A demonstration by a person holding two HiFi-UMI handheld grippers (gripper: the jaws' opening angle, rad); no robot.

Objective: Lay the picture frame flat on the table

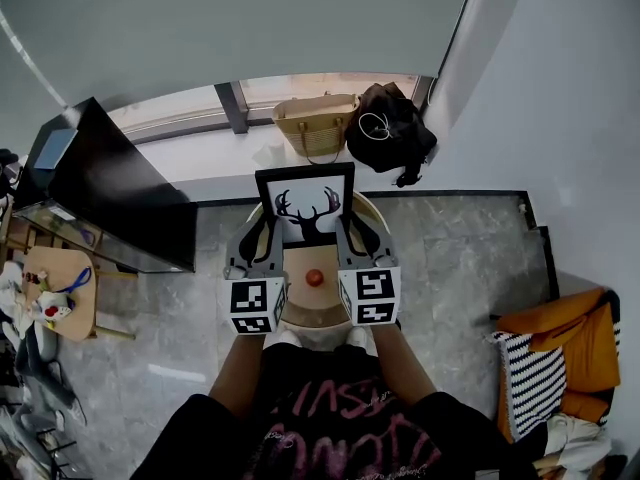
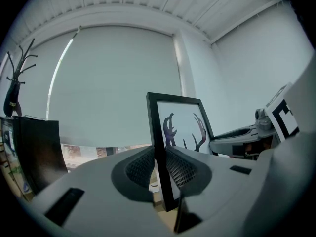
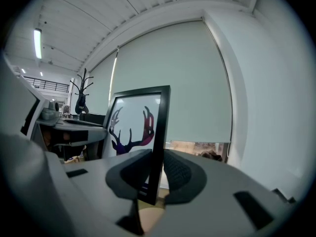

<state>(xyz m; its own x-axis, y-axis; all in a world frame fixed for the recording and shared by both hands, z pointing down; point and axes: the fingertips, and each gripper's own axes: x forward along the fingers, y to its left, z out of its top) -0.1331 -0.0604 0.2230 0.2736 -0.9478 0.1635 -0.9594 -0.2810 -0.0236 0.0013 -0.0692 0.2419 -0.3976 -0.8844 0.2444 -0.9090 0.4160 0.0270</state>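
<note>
The picture frame [image 1: 305, 206] is black with a deer-antler print, and it stands upright over the far side of the round wooden table [image 1: 312, 315]. My left gripper [image 1: 261, 232] grips its left edge and my right gripper [image 1: 349, 228] its right edge. In the left gripper view, the frame [image 2: 180, 127] has its edge pinched between the pads of the left gripper [image 2: 159, 169]. In the right gripper view, the frame [image 3: 138, 127] sits the same way between the pads of the right gripper [image 3: 155, 174]. The frame's bottom edge is hidden.
A small red object [image 1: 314, 277] lies mid-table, just in front of the frame. Behind the table on the window sill sit a woven bag [image 1: 315, 125] and a black bag [image 1: 390, 128]. A dark panel [image 1: 120, 188] stands at the left, an orange seat [image 1: 560, 338] at the right.
</note>
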